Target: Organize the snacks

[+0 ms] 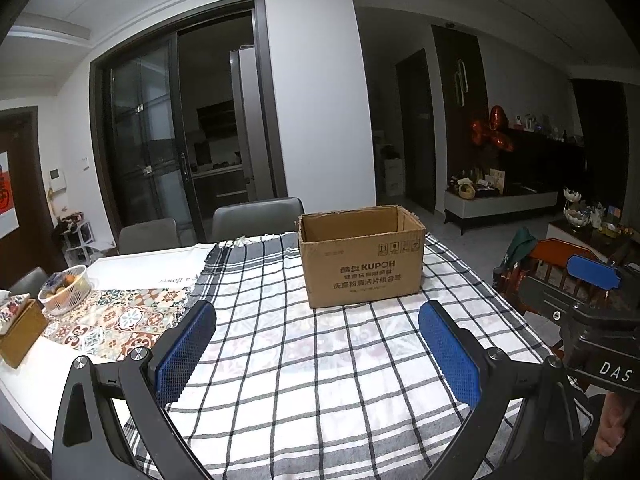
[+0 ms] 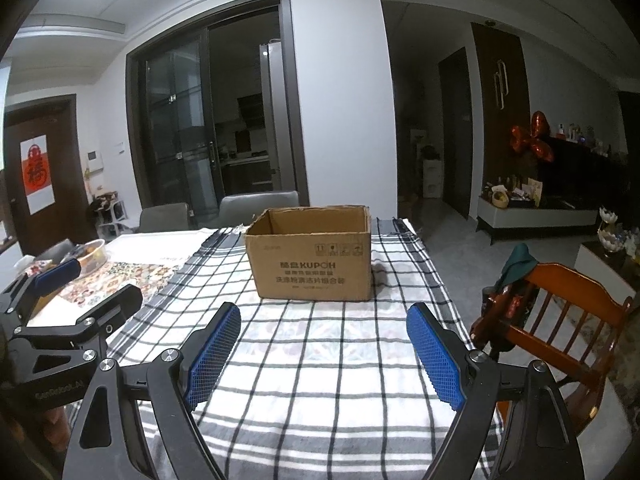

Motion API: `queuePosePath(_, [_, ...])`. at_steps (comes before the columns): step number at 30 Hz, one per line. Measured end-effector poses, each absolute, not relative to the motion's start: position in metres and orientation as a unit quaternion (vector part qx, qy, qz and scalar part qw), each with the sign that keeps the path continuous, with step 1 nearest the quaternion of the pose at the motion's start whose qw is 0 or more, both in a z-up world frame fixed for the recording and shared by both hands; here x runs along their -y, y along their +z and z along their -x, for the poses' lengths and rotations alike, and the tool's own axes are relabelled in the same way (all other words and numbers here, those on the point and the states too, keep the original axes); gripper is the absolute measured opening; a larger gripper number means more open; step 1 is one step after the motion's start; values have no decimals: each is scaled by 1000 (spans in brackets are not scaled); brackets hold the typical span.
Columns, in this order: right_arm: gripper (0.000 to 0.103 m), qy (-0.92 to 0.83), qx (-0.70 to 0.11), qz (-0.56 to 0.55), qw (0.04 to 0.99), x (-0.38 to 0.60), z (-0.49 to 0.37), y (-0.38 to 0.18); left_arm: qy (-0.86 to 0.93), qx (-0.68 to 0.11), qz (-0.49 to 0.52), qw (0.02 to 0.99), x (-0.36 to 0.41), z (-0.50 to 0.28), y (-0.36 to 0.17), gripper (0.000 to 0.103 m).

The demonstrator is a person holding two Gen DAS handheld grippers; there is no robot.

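Observation:
An open brown cardboard box (image 1: pixel 362 258) stands upright on the checked cloth toward the far side of the table; it also shows in the right wrist view (image 2: pixel 314 260). Its inside looks empty from here. My left gripper (image 1: pixel 318 320) is open and empty, held above the cloth in front of the box. My right gripper (image 2: pixel 324 324) is open and empty, also in front of the box. Each gripper shows at the edge of the other's view: the right one (image 1: pixel 592 280), the left one (image 2: pixel 60 276). No snacks are visible on the cloth.
A white basket with food (image 1: pixel 66 288) and a tissue box (image 1: pixel 18 328) sit at the table's left on a patterned runner (image 1: pixel 120 316). A wooden chair (image 2: pixel 560 320) stands at the table's right edge. Grey chairs (image 1: pixel 256 216) stand behind the table.

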State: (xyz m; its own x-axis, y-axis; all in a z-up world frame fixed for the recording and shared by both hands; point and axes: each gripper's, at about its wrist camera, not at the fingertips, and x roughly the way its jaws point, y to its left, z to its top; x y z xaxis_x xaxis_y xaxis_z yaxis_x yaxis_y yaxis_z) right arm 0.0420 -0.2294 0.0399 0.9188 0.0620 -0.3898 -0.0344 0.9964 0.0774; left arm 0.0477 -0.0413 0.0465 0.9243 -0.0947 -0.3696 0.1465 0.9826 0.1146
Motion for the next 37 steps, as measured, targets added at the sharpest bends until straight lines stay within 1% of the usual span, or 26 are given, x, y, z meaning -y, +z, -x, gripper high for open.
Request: queuePosePath(37, [86, 23, -196, -35, 980, 232, -37, 42, -63, -185, -69, 978, 41, -42, 43, 103])
